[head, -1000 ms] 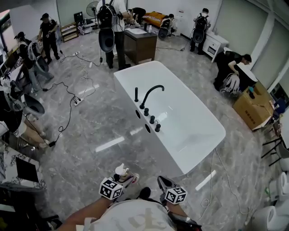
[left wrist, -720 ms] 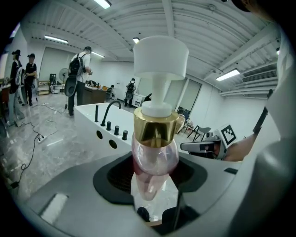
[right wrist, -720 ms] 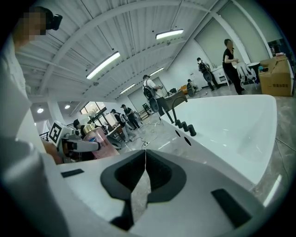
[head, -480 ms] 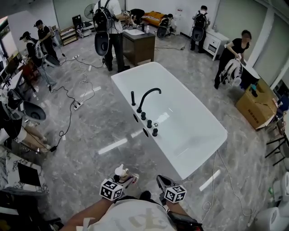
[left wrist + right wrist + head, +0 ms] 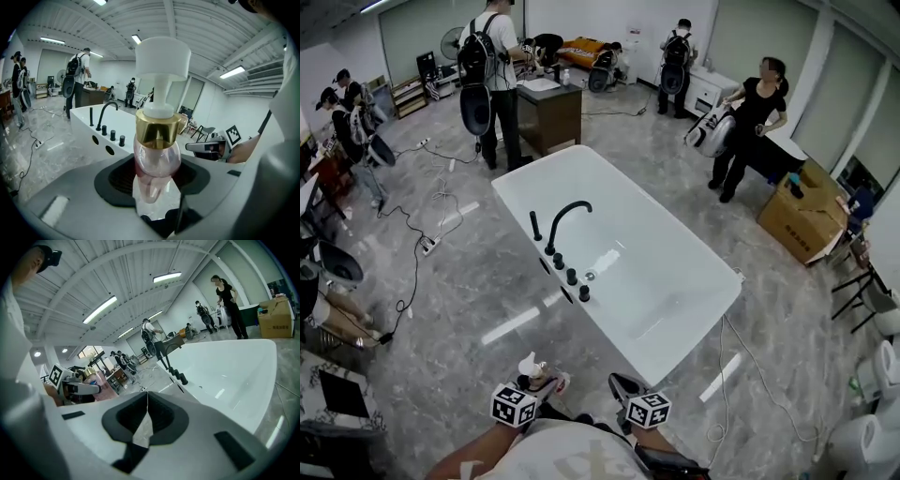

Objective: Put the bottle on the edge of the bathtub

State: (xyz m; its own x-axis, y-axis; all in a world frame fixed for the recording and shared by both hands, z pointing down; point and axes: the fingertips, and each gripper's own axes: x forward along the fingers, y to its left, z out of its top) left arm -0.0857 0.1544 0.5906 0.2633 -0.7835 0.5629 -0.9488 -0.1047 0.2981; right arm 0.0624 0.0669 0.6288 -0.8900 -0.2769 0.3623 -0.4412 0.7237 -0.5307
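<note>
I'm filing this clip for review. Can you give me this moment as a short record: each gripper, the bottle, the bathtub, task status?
left gripper: shut on the bottle, gripping its clear pink body
right gripper: shut, nothing between its jaws
bottle: gold collar, white pump top
bathtub: white, freestanding, ahead of the person
faucet: black, on the bathtub's long rim at the head view's left
task status: bottle not yet on the bathtub's edge

One bottle (image 5: pixel 157 152), one bathtub (image 5: pixel 675 272)
</note>
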